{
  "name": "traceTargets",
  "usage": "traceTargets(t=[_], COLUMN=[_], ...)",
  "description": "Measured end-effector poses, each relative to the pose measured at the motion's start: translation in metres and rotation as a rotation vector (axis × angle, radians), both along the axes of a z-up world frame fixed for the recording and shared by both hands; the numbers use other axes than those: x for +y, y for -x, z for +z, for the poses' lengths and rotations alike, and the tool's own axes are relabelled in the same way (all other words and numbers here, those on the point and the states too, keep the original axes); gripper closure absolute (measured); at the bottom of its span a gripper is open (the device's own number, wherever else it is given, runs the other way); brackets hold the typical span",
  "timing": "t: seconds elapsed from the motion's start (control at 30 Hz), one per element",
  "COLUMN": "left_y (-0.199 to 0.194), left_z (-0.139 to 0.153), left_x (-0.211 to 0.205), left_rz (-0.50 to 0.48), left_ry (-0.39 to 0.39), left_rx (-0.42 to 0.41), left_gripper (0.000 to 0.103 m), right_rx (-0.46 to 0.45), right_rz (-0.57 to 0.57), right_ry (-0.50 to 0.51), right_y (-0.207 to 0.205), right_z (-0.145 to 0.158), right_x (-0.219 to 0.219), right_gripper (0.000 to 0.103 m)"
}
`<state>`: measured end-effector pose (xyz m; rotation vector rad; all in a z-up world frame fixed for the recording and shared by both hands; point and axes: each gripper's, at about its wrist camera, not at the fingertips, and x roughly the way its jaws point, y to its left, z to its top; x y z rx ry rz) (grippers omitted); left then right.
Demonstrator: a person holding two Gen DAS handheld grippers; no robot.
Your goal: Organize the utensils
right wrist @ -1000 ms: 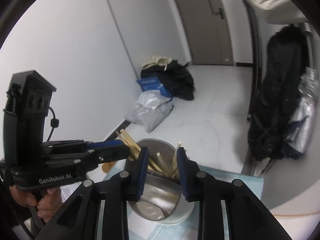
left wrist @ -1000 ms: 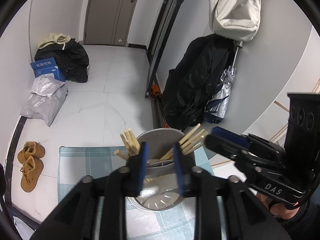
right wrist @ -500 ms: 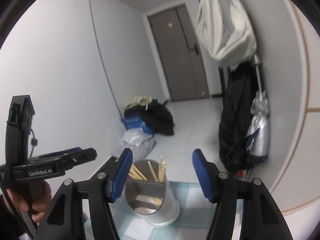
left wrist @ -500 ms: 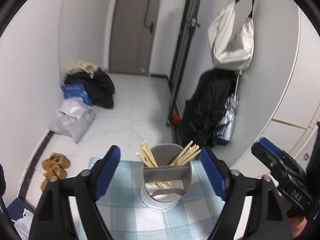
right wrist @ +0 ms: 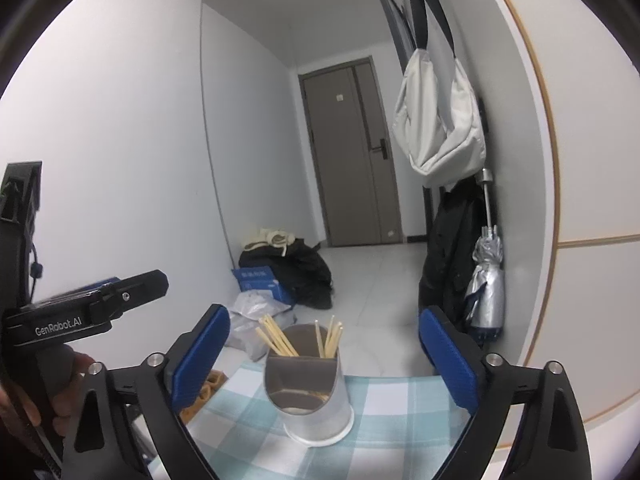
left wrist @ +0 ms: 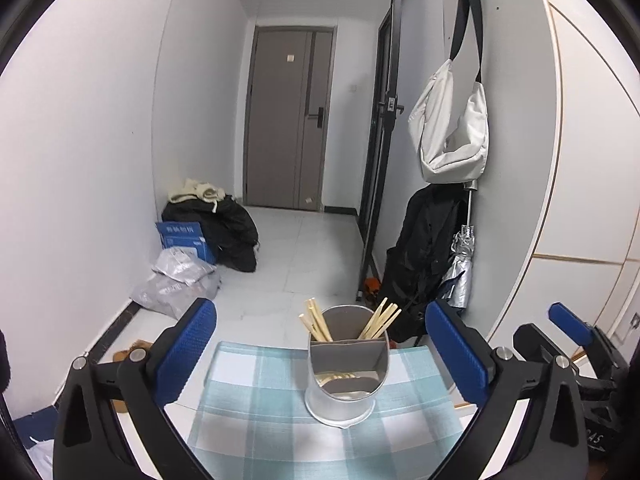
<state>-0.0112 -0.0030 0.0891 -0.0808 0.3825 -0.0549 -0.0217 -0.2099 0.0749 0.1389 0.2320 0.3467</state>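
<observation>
- The metal cup [left wrist: 346, 376] stands alone on the checked cloth [left wrist: 256, 408] on the tabletop. It is the only thing in the way there.
- The cloth is bare on both sides of the cup and in front of it, so tongs can pass there.
- Chopsticks [left wrist: 316, 324] stick up from the back of the cup and lean out to both sides, blocking a way in from above.
- The left tongs [left wrist: 320, 354] and the right tongs [right wrist: 324, 358] have just been opening. They stand wide with nothing between the pads, and the cup is ahead of them.

Even, cool indoor light; soft shadows. Sharp centre, strong fisheye bending toward black rims; faint glare inside the metal utensil holder [left wrist: 346, 364].
</observation>
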Motion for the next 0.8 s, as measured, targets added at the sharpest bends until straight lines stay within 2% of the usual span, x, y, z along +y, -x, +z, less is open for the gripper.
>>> traceTargets(t=[0.23,0.33,0.4,0.63,0.8], left_y=[0.0,-0.005,-0.007,-0.012,-0.015], left_z=[-0.036,-0.053,-0.06,-0.064,-0.069], left_x=[0.005,0.011,0.011,0.011,0.01], left_rz=[0.016,0.047,0.06,0.073,0.059], left_ry=[0.007,0.03,0.009,-0.037,-0.041], left_rx=[0.012,0.005,0.006,0.004,0.024], left_gripper=[0.001,0.001,0.001,0.001,0.001], right_rx=[0.041,0.047,0.053,0.049,0.053], right_rz=[-0.035,-0.064,-0.07,-0.103,-0.096], right_ry=[-0.034,-0.019,-0.006,0.038,0.074], right_y=[0.008,0.005,0.003,0.001,-0.003], right_z=[-0.033,-0.045,-0.05,-0.068,-0.073], right_x=[-0.002,-0.001,-0.001,0.006,0.015], right_gripper=[0.001,0.001,0.001,0.001,0.001])
